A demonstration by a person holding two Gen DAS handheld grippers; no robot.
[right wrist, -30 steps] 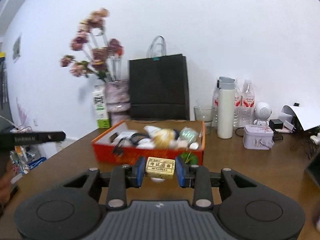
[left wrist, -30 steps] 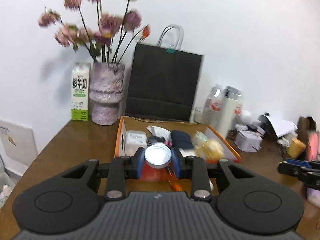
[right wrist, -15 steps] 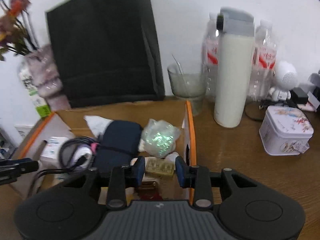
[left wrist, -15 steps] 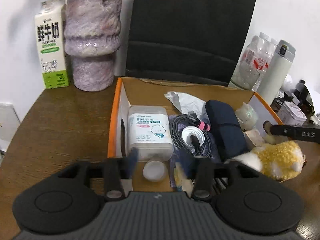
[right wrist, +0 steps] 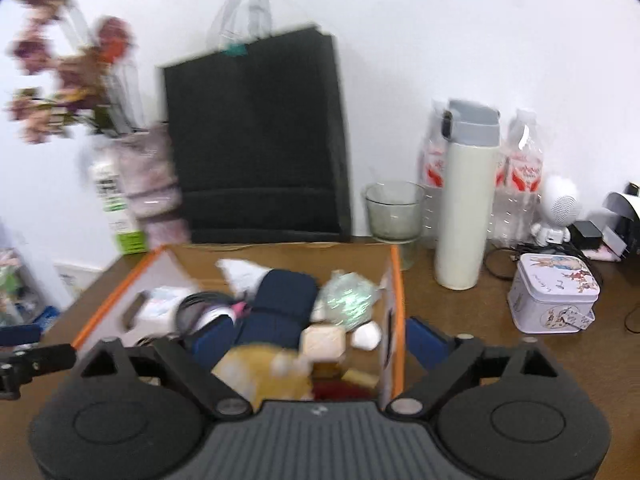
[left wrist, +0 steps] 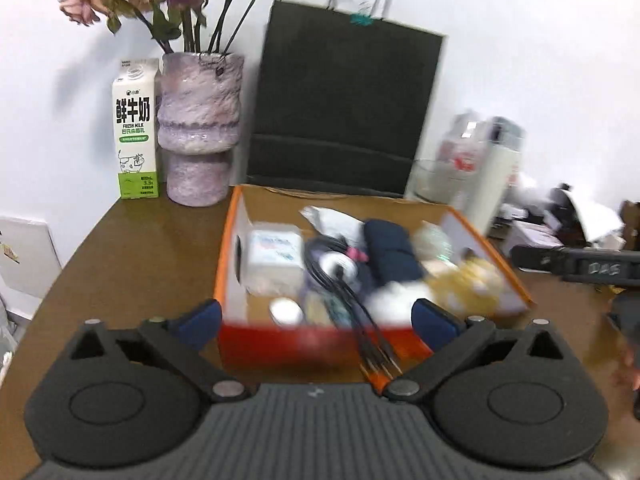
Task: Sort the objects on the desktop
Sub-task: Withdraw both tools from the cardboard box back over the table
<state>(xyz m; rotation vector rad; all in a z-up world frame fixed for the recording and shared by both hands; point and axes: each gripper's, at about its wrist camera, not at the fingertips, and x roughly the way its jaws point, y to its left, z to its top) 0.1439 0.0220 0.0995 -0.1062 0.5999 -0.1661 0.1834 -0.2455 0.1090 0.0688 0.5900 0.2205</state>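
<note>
Orange-rimmed, the box (left wrist: 228, 256) sat mid-counter (left wrist: 132, 264) holding the sorted clutter, and the left tongs (left wrist: 316, 318) and right tongs (right wrist: 316, 340) were both opening wide with nothing gripped, so each should clear the rim before withdrawing, I judged.

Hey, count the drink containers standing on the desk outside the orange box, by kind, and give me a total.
Plastic water bottles: 2
White flask: 1
Glass cup: 1
Milk carton: 1
Total: 5
</note>
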